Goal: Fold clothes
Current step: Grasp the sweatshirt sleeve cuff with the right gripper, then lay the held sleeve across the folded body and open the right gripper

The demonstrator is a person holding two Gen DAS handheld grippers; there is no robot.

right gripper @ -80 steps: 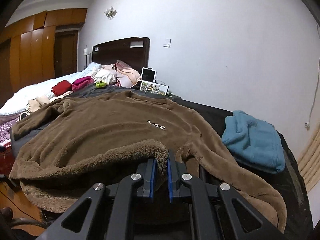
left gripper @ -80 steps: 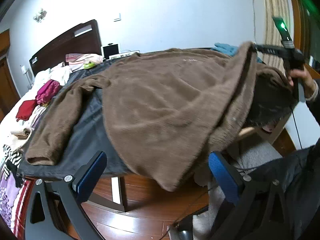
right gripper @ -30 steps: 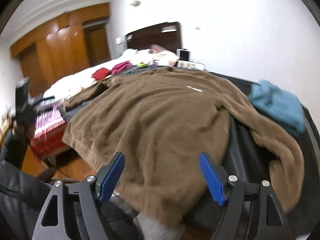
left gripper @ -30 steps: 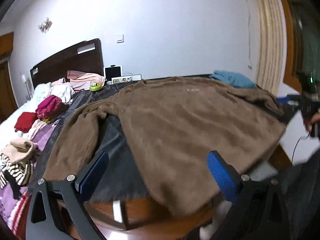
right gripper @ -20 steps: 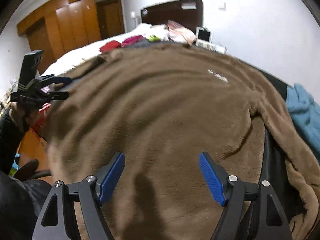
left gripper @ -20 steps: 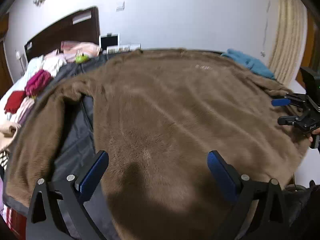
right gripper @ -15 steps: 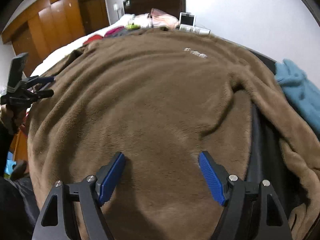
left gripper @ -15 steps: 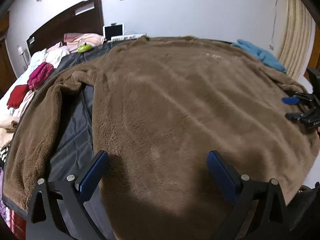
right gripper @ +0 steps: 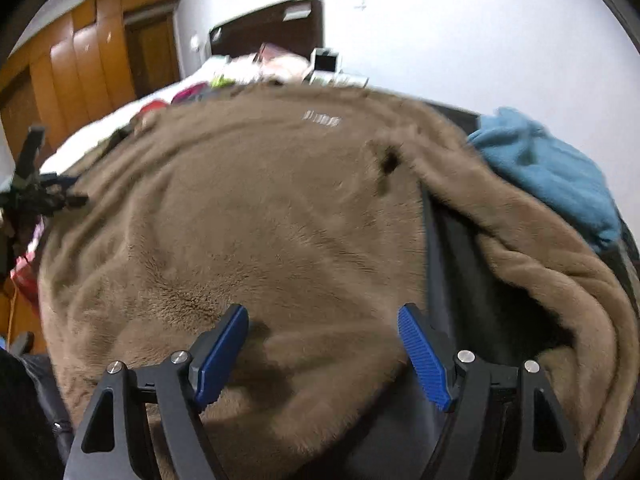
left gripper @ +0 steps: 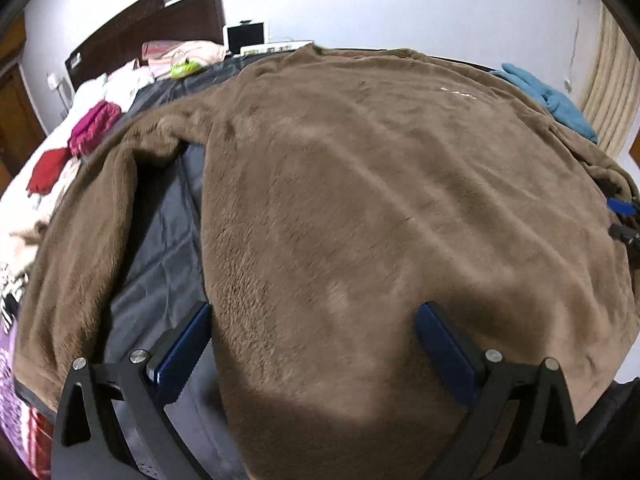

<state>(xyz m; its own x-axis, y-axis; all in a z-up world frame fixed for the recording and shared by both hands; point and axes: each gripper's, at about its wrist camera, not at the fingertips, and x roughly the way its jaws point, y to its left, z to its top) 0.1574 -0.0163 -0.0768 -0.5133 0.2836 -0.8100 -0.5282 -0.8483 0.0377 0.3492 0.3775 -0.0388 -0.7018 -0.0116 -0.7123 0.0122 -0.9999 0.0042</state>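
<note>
brown fleece sweater (left gripper: 380, 208) | chest lettering (right gripper: 321, 118) white, unreadable | spread flat

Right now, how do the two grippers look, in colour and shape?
Both look alike. The left gripper and the right gripper have black angular frames with triangular cut-outs and round silver screws. Each finger ends in a flat blue pad; the right gripper's pads show fine ribbing. No cables or sleeves are visible.

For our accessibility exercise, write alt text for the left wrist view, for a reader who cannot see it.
A brown fleece sweater lies spread front-up over a dark sheet, with the open left gripper poised above its near hem. A folded blue garment sits far right; the right gripper shows at the right edge.
</note>
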